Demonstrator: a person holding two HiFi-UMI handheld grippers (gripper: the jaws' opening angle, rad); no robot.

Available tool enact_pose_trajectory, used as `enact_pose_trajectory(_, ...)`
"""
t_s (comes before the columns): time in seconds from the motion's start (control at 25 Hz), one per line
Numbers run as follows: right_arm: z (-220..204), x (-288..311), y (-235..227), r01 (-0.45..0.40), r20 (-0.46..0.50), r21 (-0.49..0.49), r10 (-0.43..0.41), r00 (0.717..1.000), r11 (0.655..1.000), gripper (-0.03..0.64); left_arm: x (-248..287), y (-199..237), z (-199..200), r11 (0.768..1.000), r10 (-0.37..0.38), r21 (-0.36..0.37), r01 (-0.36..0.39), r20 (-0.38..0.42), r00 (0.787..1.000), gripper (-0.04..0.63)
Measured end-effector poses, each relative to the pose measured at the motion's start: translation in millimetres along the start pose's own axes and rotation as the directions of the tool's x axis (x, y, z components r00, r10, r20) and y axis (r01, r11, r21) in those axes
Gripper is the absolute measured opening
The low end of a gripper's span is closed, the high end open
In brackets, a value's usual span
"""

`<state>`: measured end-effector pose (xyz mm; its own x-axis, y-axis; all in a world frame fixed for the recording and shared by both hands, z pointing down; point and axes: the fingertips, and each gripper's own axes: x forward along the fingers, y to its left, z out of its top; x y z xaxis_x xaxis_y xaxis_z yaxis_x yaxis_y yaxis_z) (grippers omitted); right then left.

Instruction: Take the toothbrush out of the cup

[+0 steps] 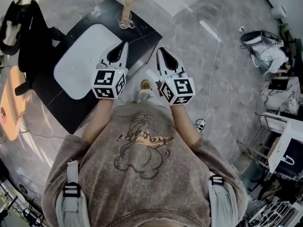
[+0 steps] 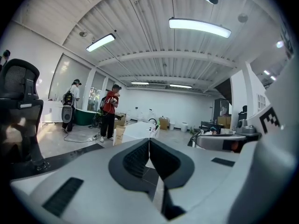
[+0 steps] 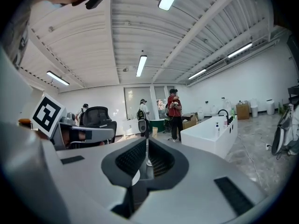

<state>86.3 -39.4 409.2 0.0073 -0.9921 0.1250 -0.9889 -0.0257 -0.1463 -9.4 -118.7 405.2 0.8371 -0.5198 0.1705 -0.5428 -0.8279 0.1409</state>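
A clear cup (image 1: 125,22) stands at the far corner of the black counter (image 1: 52,103), and a tan toothbrush (image 1: 126,6) stands upright in it. My left gripper (image 1: 125,43) is held level a short way in front of the cup, over the counter's edge beside the white basin (image 1: 80,60). Its jaws are shut and empty (image 2: 149,140). Off the counter's right edge, over the floor, my right gripper (image 1: 159,49) is also shut with nothing in it (image 3: 146,141). Neither gripper touches the cup. I cannot make out the cup in either gripper view.
A black office chair (image 1: 23,27) stands left of the counter. A white cable (image 1: 215,65) runs across the grey floor at right. A white tub with a black tap (image 3: 224,113) and several people (image 3: 174,111) are farther off in the room.
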Motion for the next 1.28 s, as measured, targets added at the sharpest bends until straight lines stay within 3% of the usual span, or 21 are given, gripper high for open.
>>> enact_pose_trajectory(0.36, 17.0, 56.3, -50.2, -0.099, -0.007, -0.014, 0.099, 0.995, 0.995, 0.029, 62.7, 14.7, 15.4, 0.996, 0.093, -0.008, -0.093, 0.005, 0.996, 0.017)
enact_pose_trajectory(0.76, 21.7, 87.4, -76.2, -0.192, -0.032, -0.003, 0.192, 0.981, 0.981, 0.029, 85.2, 32.3, 24.4, 0.978, 0.208, -0.027, -0.207, 0.016, 0.978, 0.017)
enact_pose_trajectory(1.28, 31.7, 123.6, -62.4, -0.274, 0.008, 0.011, 0.274, 0.962, 0.962, 0.04, 94.1, 48.3, 23.8, 0.979, 0.201, -0.037, -0.202, -0.013, 0.979, 0.017)
